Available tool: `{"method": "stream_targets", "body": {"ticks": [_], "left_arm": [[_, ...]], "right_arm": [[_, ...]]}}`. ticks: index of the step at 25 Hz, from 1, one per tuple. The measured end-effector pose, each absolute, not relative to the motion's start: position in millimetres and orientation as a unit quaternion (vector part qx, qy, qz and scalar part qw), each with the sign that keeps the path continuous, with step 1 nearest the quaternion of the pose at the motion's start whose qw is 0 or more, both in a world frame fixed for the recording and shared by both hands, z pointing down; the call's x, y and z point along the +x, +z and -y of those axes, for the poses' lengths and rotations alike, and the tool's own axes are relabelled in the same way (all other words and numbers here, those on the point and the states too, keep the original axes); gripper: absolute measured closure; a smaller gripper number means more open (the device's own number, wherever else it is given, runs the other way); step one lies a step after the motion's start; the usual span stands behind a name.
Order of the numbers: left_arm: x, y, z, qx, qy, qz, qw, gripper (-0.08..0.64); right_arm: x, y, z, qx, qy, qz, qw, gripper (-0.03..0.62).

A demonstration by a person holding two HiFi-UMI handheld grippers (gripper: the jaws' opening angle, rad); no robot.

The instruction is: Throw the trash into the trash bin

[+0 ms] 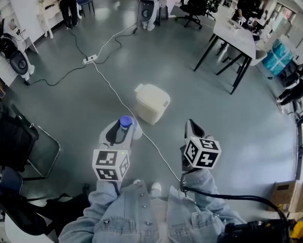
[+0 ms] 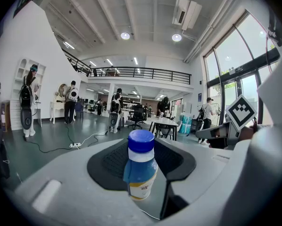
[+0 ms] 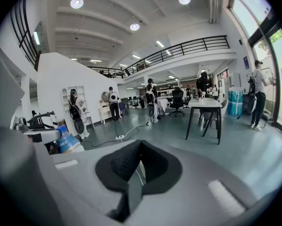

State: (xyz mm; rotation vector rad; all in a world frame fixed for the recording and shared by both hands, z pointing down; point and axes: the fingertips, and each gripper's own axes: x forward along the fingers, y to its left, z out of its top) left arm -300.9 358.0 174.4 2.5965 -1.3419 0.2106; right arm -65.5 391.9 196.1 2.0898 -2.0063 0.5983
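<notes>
Head view: left gripper (image 1: pixel 123 129) is clamped on a bottle (image 1: pixel 125 122) with a blue cap, standing upright between the fingers. Right gripper (image 1: pixel 191 125) is alongside and apart from it, carrying nothing. The cream trash bin (image 1: pixel 151 103) sits on the grey floor (image 1: pixel 90 100) just ahead of both, lid down. A white cable (image 1: pixel 111 89) runs past the bin's left side.

Left gripper view: jaws are set wide, with the pads against the bottle's sides. Blue cap on top, blue and yellow label below. The right gripper's marker cube is at the right edge.

Right gripper view: jaws closed together, nothing between them. The bottle's blue label shows at the far left. A table (image 3: pixel 204 103) is off in the distance.
</notes>
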Motion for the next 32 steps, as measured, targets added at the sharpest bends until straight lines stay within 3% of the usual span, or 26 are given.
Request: {"method": "stream_targets", "body": {"ticks": [17,32], "left_arm": [[-328.6,191.1,-343.4,0.875,0.07,0.465,0.12,0.38],[-239.5,202.4,-254.6,0.861,0.088,0.484,0.13,0.38]], "right_arm": [[-77.0,213.9,-379.9,0.707,0.226,0.663,0.1,0.589],[32.4,243.2,-296.0,0.698,0.264,0.659,0.091,0.589]]}}
